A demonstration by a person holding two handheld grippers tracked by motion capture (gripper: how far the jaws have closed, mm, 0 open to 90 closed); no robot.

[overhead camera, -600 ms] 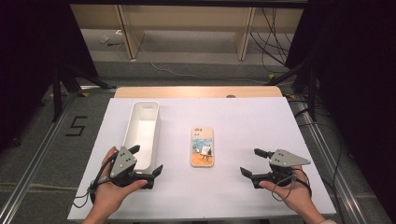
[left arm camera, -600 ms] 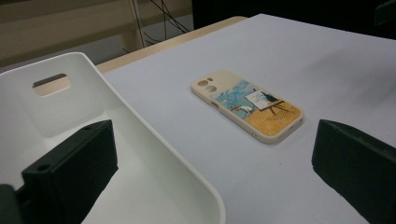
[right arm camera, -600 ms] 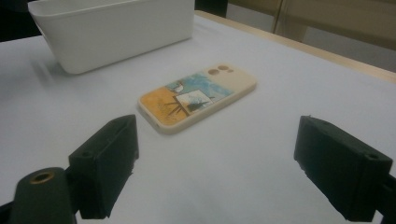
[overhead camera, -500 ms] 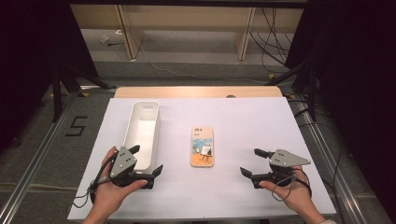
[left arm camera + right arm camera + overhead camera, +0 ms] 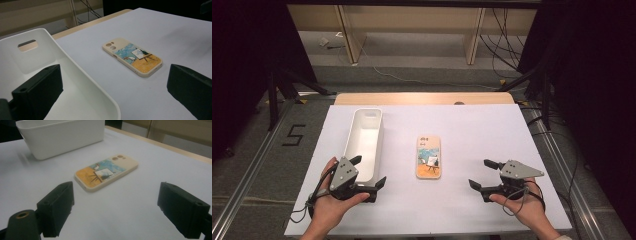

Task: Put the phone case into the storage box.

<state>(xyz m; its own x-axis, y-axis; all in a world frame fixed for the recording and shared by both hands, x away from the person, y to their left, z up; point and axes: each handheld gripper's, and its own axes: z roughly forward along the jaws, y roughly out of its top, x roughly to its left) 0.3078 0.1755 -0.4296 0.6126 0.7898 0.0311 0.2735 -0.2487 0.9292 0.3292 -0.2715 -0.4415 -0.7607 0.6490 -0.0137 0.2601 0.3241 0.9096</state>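
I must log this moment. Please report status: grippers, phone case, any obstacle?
Left gripper open, empty. Right gripper open, empty. Phone case flat on table, untouched, between them. White bin beside left gripper; path clear.

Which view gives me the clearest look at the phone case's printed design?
The right gripper view: the phone case lies close and unobstructed, its easel picture and camera holes sharp. The left gripper view shows it whole too, slightly farther off. The high view shows it small, flat on the white table, its design hard to read.

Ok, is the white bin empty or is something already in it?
Empty. The white bin shows a bare white floor in the high view, and the phone case lies flat on the table beside it, apart.
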